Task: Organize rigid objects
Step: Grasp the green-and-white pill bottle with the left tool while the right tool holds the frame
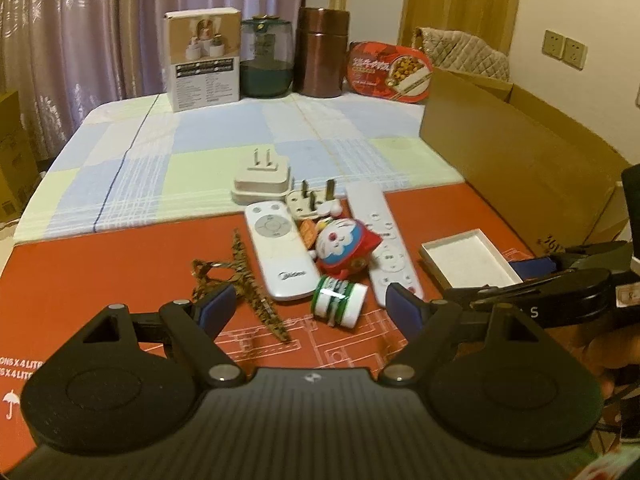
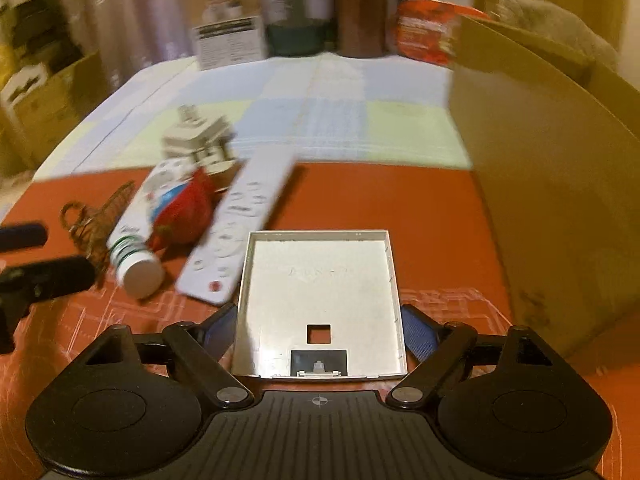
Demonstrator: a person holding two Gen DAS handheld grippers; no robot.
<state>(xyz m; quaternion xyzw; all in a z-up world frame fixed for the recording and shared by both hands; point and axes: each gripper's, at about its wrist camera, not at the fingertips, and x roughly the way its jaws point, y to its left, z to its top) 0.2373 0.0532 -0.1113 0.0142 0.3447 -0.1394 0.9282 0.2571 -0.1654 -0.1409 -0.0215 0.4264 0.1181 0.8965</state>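
My right gripper (image 2: pixel 318 330) sits spread around the shallow white tray (image 2: pixel 320 280) on the tabletop (image 2: pixel 440 240), not clamped yet. Left gripper (image 1: pixel 310 306) open, empty. Thin walls could slip or nudge the long remote (image 2: pixel 240 216).

- Left wrist view: low over the red mat (image 1: pixel 100 280), looking forward between the left gripper (image 1: pixel 316 302) fingers toward the curtain (image 1: pixel 100 20). The clutter, including the short remote (image 1: pixel 278 256) and toy (image 1: pixel 346 246), lies near ahead.
- Right wrist view: lower and closer, motion-blurred, facing the same way. The white tray (image 2: pixel 316 280) sits between the right gripper (image 2: pixel 318 330) fingers and fills the near centre.
- Shared: the tray (image 1: pixel 470 260), long remote (image 1: pixel 386 240) (image 2: pixel 240 220), bottle (image 1: pixel 339 300) (image 2: pixel 136 260), cardboard box (image 1: pixel 520 160) (image 2: pixel 540 180) and back row. Each view catches the other gripper at its edge.
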